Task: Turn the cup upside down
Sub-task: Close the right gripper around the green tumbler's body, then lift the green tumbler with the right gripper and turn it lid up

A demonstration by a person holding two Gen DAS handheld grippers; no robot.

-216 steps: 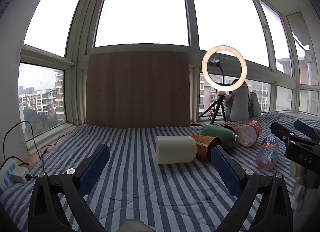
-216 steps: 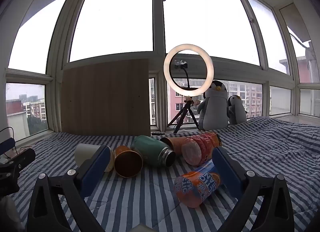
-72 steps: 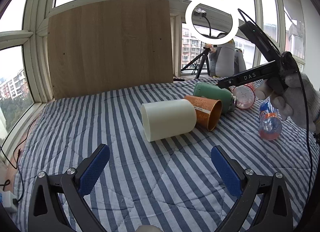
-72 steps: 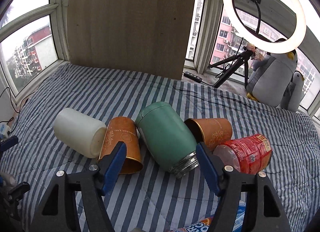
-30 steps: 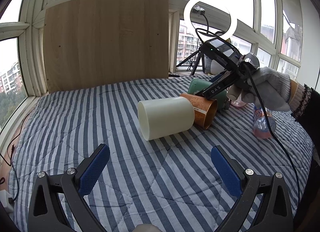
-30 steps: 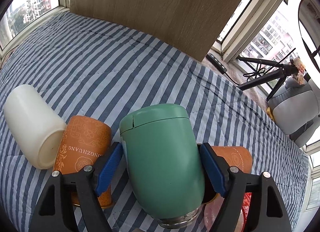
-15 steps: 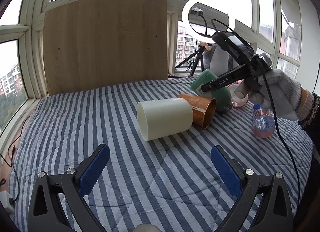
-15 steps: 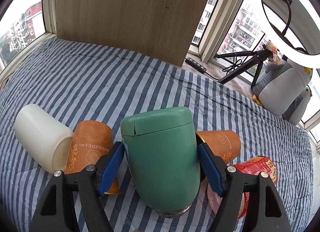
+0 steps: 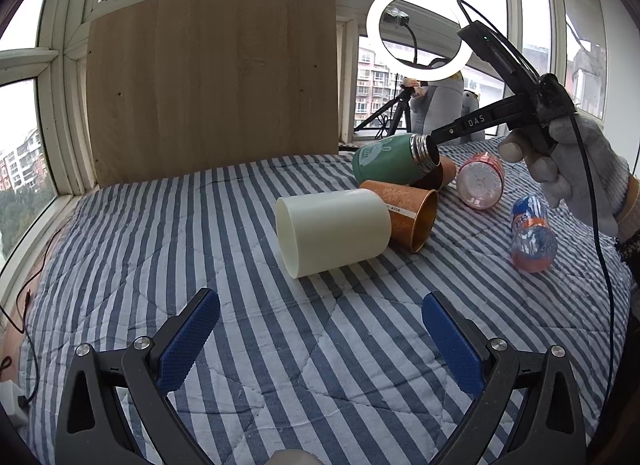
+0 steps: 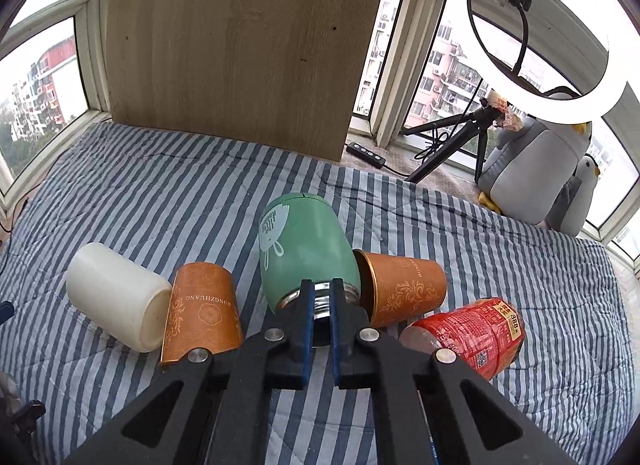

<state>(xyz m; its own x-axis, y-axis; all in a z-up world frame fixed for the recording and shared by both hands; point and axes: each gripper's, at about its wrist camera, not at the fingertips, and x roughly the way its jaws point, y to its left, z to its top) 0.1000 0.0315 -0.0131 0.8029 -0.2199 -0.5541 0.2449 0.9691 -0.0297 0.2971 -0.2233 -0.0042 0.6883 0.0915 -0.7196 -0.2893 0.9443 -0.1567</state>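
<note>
A green metal cup point(image 10: 304, 245) with a silver threaded mouth lies tilted on the striped quilt, base away from the right wrist camera. My right gripper point(image 10: 320, 297) is shut on the rim of its mouth. In the left wrist view the green cup point(image 9: 386, 161) is raised at its mouth end, with the right gripper point(image 9: 434, 141) clamped there. My left gripper point(image 9: 320, 323) is open and empty, above the quilt in front of a cream cup point(image 9: 334, 231) lying on its side.
Two orange paper cups point(image 10: 202, 313) point(image 10: 404, 287) lie either side of the green cup. A red bottle point(image 10: 468, 331) and an orange soda bottle point(image 9: 532, 233) lie to the right. A wooden board point(image 9: 212, 81), ring light point(image 10: 536, 37) and plush penguins point(image 10: 532, 173) stand at the back.
My right gripper has closed from straddling the green cup's body to pinching its mouth rim, and the mouth end has lifted. The left gripper has barely moved.
</note>
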